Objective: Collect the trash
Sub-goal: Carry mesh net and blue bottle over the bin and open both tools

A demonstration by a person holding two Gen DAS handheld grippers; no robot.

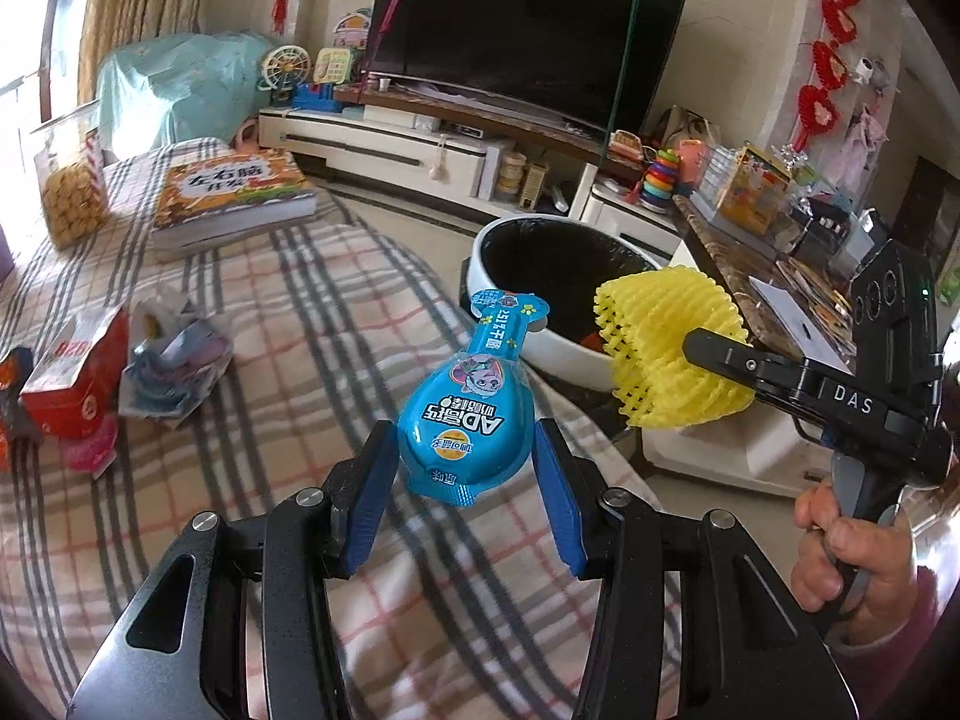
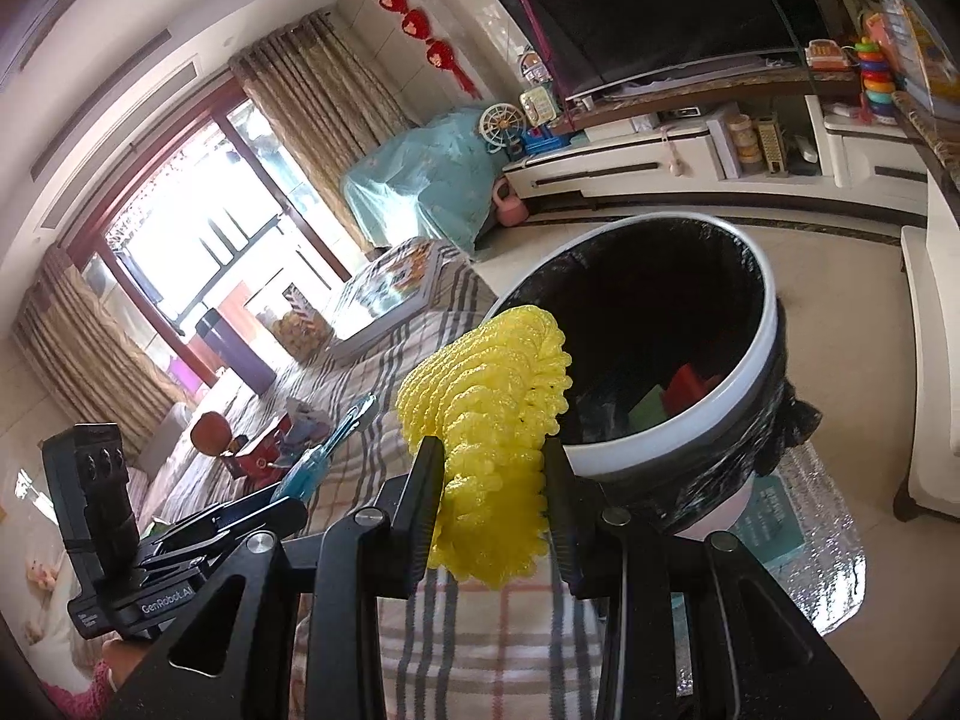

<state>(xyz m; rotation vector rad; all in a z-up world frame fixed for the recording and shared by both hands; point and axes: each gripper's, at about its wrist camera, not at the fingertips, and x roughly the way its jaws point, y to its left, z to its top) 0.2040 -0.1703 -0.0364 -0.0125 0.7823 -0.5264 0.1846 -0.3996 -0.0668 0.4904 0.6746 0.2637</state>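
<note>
My left gripper point(image 1: 465, 450) is shut on a blue snack wrapper point(image 1: 474, 408) and holds it above the plaid tablecloth point(image 1: 300, 312), short of the bin. My right gripper point(image 2: 489, 468) is shut on a yellow foam fruit net point(image 2: 498, 414) just at the near rim of the white trash bin point(image 2: 762, 324), which has a black liner and red and green trash inside. In the left wrist view the net point(image 1: 660, 348) hangs in front of the bin point(image 1: 558, 354). The wrapper also shows edge-on in the right wrist view point(image 2: 324, 456).
A red carton point(image 1: 78, 372), crumpled paper point(image 1: 174, 360) and a pink wrapper point(image 1: 90, 450) lie on the cloth at left. A thick book point(image 1: 234, 192) and a snack jar point(image 1: 69, 180) stand farther back. A TV stand point(image 1: 420, 144) lies beyond.
</note>
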